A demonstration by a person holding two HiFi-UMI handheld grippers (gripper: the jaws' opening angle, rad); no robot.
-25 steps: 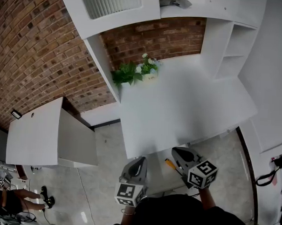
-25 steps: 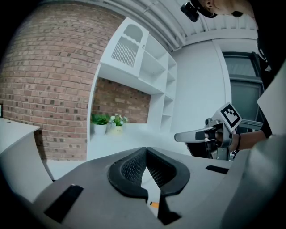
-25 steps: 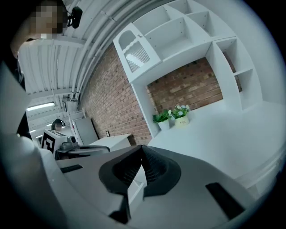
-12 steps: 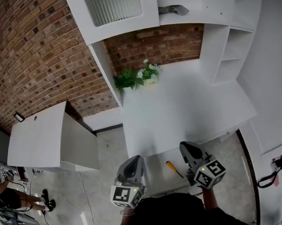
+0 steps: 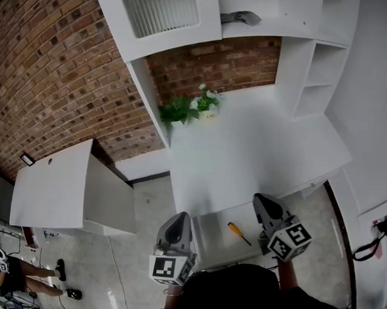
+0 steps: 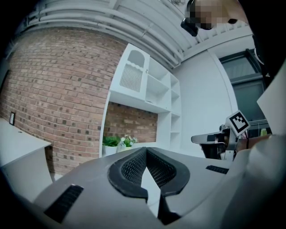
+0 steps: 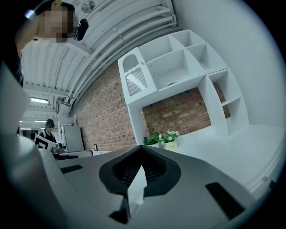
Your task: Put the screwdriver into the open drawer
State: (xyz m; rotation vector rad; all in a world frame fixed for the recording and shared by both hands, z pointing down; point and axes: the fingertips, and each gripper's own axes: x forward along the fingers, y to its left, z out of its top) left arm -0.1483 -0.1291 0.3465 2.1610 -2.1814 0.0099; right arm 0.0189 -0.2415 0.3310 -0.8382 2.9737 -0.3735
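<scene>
The screwdriver [image 5: 238,232], with a yellow handle and a dark shaft, lies in the open white drawer [image 5: 211,229] pulled out under the front edge of the white desk [image 5: 258,147]. My left gripper [image 5: 178,218] hovers at the drawer's left side, shut and empty. My right gripper [image 5: 262,200] sits just right of the screwdriver, above the drawer's right side, also shut with nothing in it. In the left gripper view my own jaws [image 6: 145,150] meet at the tip and the right gripper [image 6: 210,139] shows at the right. In the right gripper view the jaws [image 7: 140,147] are closed together.
Potted plants [image 5: 192,107] stand at the desk's back left against the brick wall [image 5: 56,68]. A white shelf unit [image 5: 316,66] rises at the right and above. Another white table [image 5: 51,189] stands at the left. A person [image 5: 0,264] stands at the lower left.
Both grippers have risen and drawn back from the drawer, moving slightly apart. The screwdriver, partly covered by the right gripper before, now lies fully in view in the drawer.
</scene>
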